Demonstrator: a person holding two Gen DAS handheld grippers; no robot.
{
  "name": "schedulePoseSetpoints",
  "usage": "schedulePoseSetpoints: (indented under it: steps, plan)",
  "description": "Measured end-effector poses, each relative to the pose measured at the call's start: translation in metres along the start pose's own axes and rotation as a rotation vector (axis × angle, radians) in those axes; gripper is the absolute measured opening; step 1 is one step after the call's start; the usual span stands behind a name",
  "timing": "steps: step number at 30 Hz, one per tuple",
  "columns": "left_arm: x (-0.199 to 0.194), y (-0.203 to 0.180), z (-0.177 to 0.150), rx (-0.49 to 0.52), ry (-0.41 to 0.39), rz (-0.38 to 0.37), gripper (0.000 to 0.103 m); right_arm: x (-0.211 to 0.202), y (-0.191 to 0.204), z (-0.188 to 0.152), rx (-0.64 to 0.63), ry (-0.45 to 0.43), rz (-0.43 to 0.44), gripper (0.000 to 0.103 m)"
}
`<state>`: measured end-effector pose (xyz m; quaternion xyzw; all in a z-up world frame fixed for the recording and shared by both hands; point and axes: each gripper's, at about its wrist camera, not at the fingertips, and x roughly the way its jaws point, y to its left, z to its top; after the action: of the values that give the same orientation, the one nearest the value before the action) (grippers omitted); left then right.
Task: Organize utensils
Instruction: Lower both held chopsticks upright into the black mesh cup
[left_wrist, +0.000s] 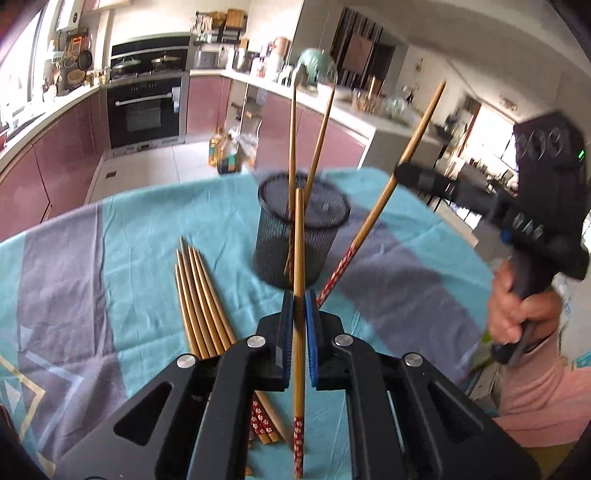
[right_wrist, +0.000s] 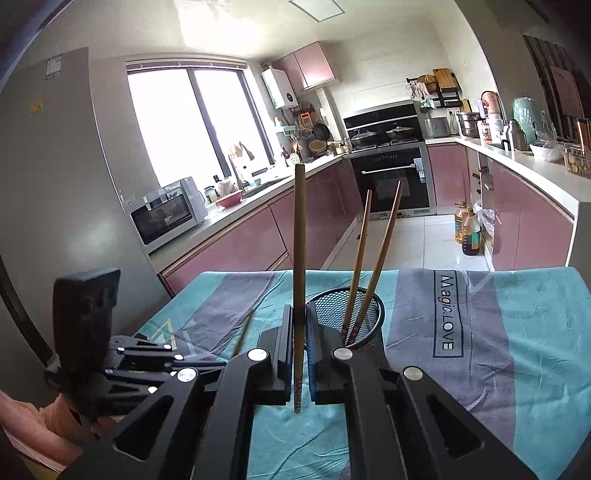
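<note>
Left tongs pinch one chopstick, upright. Right tongs pinch another. Cup just beyond holds two.

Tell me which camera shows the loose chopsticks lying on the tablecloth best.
The left wrist view: the loose chopsticks lie fanned on the tablecloth left of the mesh holder. The right wrist view shows none of them clearly.

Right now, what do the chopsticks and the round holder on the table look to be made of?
Chopsticks: probably bamboo or wood, tan with visible grain; red flower-patterned ends look lacquered or printed. Holder: black wire mesh, likely metal, see-through walls with a solid rim.
</note>
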<state>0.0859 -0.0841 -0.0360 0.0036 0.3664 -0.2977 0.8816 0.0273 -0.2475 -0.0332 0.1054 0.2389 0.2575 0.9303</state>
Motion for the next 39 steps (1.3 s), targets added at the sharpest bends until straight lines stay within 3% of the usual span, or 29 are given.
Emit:
schedulePoseSetpoints:
  steps: [16, 27, 31, 39]
  plan:
    - [-0.072, 0.003, 0.068, -0.047, -0.251, -0.097, 0.007, -0.014, 0.006, 0.036, -0.049, -0.073, 0.004, 0.006]
    - [-0.089, -0.012, 0.122, 0.005, -0.355, -0.05, 0.007, -0.015, -0.004, 0.07, -0.059, -0.123, -0.01, 0.006]
    - [-0.081, -0.021, 0.132, 0.032, -0.342, -0.031, 0.007, -0.003, -0.01, 0.072, -0.048, -0.099, -0.021, 0.006]
    - [-0.02, -0.023, 0.122, 0.073, -0.127, 0.006, 0.007, 0.046, -0.019, 0.053, -0.024, 0.061, -0.048, 0.008]
